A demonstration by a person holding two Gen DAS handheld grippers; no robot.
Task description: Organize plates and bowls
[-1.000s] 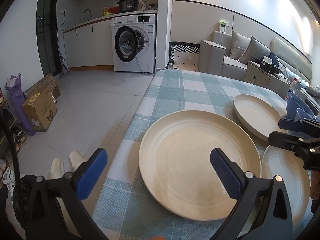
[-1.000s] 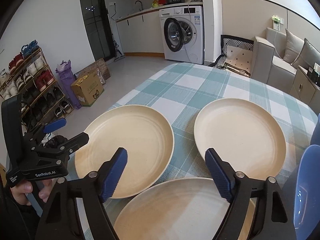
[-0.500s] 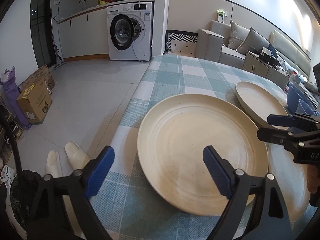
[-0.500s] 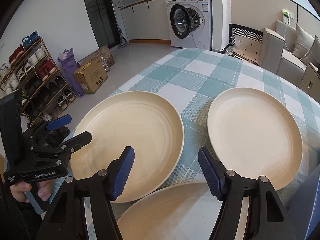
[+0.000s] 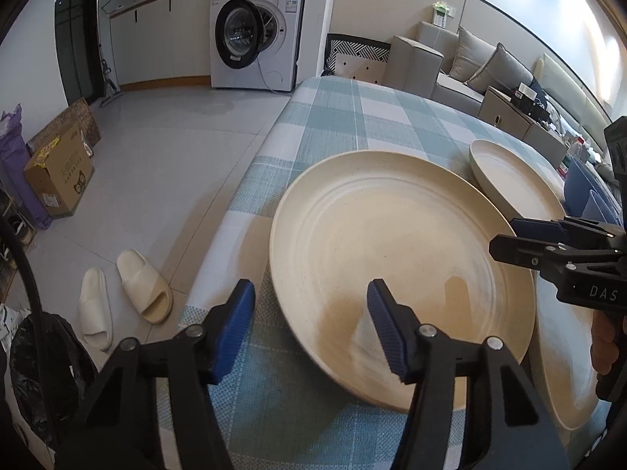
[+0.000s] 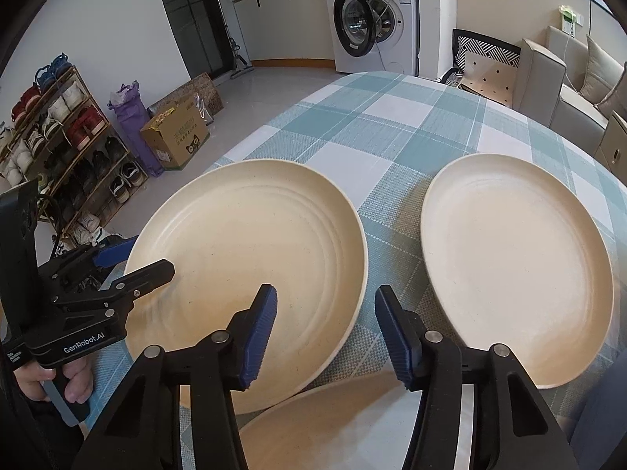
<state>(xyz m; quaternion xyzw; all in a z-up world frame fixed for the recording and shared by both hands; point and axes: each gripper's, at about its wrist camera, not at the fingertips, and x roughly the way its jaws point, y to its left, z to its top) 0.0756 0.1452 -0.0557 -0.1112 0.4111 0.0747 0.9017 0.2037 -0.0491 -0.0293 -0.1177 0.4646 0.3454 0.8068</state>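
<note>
Checked teal cloth is covering the surface (image 6: 411, 133), and three cream plates are being kept flat on it, apart enough that each rim can be reached. Seen from the right wrist, the left plate (image 6: 250, 258) is lying at 9 o'clock of the right plate (image 6: 517, 266), with the near plate (image 6: 352, 427) at 6 o'clock, its rim just beside the left plate's edge. The left gripper (image 5: 309, 325) is being angled down over the left plate's near-left rim; its fingers (image 5: 235, 321) are being closed, one outside the rim and one above the plate's inside, probably so the edge can be pinched, though nothing is being pressed yet. The right gripper (image 6: 325, 337) is being closed too, its fingers (image 6: 260, 333) poised above the gap between plates, holding nothing. Blue bowls (image 5: 588, 188) are being left at 3 o'clock in the left wrist view.
</note>
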